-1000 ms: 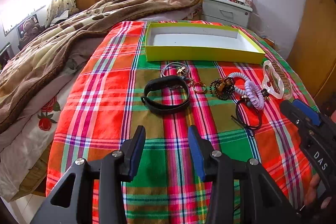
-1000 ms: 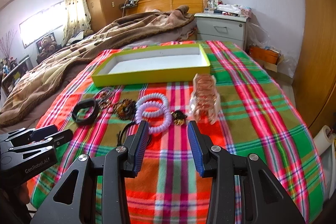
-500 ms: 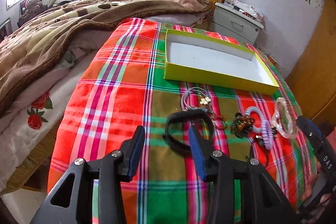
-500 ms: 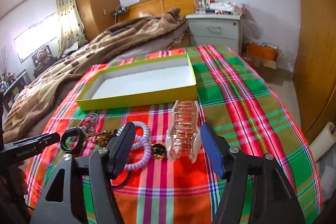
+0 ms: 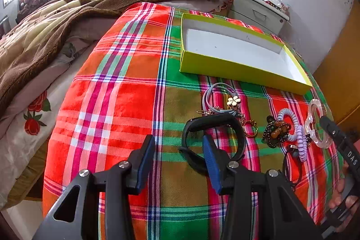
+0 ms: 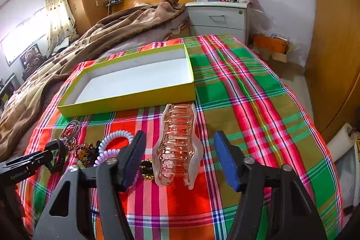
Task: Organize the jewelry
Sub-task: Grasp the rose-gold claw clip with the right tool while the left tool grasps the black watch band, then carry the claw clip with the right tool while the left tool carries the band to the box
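Note:
A yellow-green box (image 5: 236,70) with a white inside lies open on the plaid cloth; it also shows in the right wrist view (image 6: 126,102). My left gripper (image 5: 178,154) is open, its right finger inside the loop of the black band (image 5: 225,122). My right gripper (image 6: 180,154) is open wide around the clear pink hair claw (image 6: 177,145), fingers not touching it. Beside lie grey hair ties with a flower charm (image 5: 225,100), a brown bead bracelet (image 5: 276,132) and lilac coil ties (image 5: 299,136).
A brown blanket (image 5: 67,8) covers the bed's left side. A grey nightstand (image 6: 219,17) stands behind the box. The cloth's edges drop off at left and right. A wooden wardrobe door (image 6: 337,37) is at the right.
Both grippers have moved forward and down toward the jewelry. My right gripper has opened wider around the hair claw. My left gripper's right finger now sits in the black band's loop.

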{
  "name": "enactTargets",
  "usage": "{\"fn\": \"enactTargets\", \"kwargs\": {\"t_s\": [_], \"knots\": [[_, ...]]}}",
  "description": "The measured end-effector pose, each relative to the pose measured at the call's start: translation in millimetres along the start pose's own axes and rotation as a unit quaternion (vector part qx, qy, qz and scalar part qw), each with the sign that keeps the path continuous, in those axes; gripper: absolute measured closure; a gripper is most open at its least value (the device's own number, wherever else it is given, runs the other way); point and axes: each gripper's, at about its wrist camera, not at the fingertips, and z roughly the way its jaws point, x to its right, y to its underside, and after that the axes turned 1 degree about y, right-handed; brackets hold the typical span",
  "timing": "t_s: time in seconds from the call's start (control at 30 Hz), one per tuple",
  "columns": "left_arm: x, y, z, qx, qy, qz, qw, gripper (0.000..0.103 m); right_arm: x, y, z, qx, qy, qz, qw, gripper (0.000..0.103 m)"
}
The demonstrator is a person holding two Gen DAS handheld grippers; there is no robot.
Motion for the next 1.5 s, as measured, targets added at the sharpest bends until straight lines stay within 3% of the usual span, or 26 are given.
{"fn": "enactTargets", "kwargs": {"t_s": [0.07, 0.2, 0.5, 0.97, 1.0, 1.03, 1.23, 1.5], "knots": [[2, -1, 1, 0.001, -0.005, 0.009, 0.9999, 0.057, 0, -1, 1, -0.001, 0.0, 0.001, 1.0, 0.062], [3, -2, 2, 0.004, -0.005, 0.017, 0.9998, 0.058, 1, -1, 1, -0.001, 0.0, 0.002, 1.0, 0.062], [1, -5, 3, -0.001, 0.024, 0.01, 0.9997, 0.085, 5, -4, -2, 0.009, -0.002, 0.01, 1.0, 0.062], [-3, -13, -10, 0.016, 0.03, 0.004, 0.9994, 0.088, 10, -10, -10, 0.024, -0.007, 0.019, 1.0, 0.063], [-4, -14, -12, 0.018, 0.03, 0.004, 0.9994, 0.089, 11, -10, -11, 0.025, -0.008, 0.019, 0.999, 0.063], [-4, -16, -14, 0.021, 0.03, 0.004, 0.9993, 0.097, 11, -11, -12, 0.027, -0.009, 0.02, 0.999, 0.063], [-6, -23, -24, 0.036, 0.031, 0.002, 0.9989, 0.097, 14, -15, -17, 0.034, -0.007, 0.022, 0.999, 0.063], [-11, -11, -8, 0.004, 0.026, -0.008, 0.9996, 0.093, 14, 2, -14, 0.009, -0.011, 0.012, 1.0, 0.063]]}}
